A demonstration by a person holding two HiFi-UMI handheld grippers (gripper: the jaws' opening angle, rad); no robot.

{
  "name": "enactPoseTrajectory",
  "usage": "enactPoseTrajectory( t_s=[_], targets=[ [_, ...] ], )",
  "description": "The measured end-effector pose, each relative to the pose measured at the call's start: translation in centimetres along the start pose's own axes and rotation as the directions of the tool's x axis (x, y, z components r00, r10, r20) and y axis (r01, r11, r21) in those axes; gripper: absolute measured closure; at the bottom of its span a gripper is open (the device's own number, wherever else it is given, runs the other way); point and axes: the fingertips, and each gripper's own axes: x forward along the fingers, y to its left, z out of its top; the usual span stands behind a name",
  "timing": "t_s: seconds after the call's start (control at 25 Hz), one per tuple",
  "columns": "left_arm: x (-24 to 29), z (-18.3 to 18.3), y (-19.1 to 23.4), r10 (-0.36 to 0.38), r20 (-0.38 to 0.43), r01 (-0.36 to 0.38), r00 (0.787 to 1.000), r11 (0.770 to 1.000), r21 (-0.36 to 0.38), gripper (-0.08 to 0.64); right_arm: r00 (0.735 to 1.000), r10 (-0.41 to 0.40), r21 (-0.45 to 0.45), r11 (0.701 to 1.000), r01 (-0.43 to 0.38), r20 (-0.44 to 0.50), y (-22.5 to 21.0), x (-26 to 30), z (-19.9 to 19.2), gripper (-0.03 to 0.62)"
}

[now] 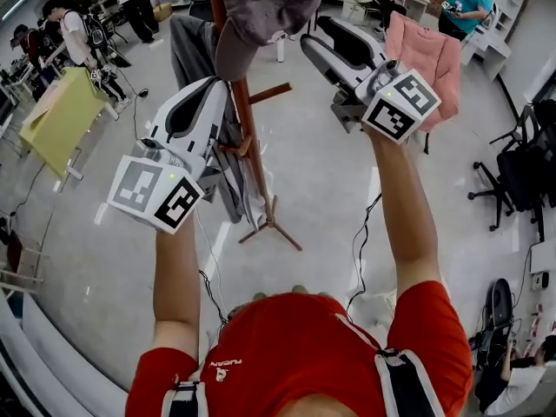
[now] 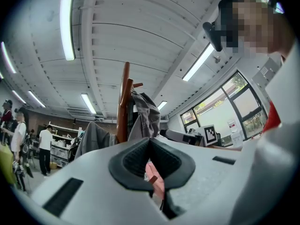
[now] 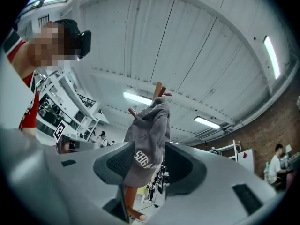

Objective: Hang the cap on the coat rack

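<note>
A grey cap (image 1: 261, 11) hangs at the top of the wooden coat rack (image 1: 248, 120). In the right gripper view the cap (image 3: 150, 139) droops from an upper peg of the rack (image 3: 159, 89), down between the jaws. My right gripper (image 1: 311, 35) is open around it (image 3: 150, 154), and a gap shows beside the right-hand pad. My left gripper (image 1: 211, 89) is held up beside the pole on the left, shut with nothing in it (image 2: 150, 142). The left gripper view shows the pole (image 2: 124, 107) with the grey cap (image 2: 145, 116) hanging against it.
A grey jacket (image 1: 187, 46) hangs on the rack's left side. The rack's feet (image 1: 271, 226) spread over the floor ahead of me. A pink garment (image 1: 426, 55) lies over a chair at the right. A yellow table (image 1: 65, 115) stands left, office chairs (image 1: 521, 168) right, people behind.
</note>
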Motion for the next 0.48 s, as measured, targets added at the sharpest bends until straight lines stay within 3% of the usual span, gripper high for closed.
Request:
enactPoseTrajectory(
  t_s=[0.12, 0.32, 0.48],
  targets=[
    [-0.3, -0.4, -0.6, -0.002, 0.002, 0.002, 1.000, 1.000, -0.004, 0.552, 1.000, -0.027, -0.014, 1.000, 0.028, 0.014, 1.8, -1.7, -0.3, 0.396],
    [-0.9, -1.7, -1.8, 0.003, -0.013, -0.003, 1.000, 1.000, 0.021, 0.552, 0.997, -0.065, -0.073, 0.995, 0.067, 0.028, 5.6, -4.0, -0.6, 0.524],
    [-1.6, -2.0, -2.8, -0.005, -0.015, 0.006, 1.000, 1.000, 0.023, 0.552, 0.997, -0.079, -0.119, 0.990, 0.081, 0.020, 8.6, -4.8, -1.0, 0.551]
  ],
)
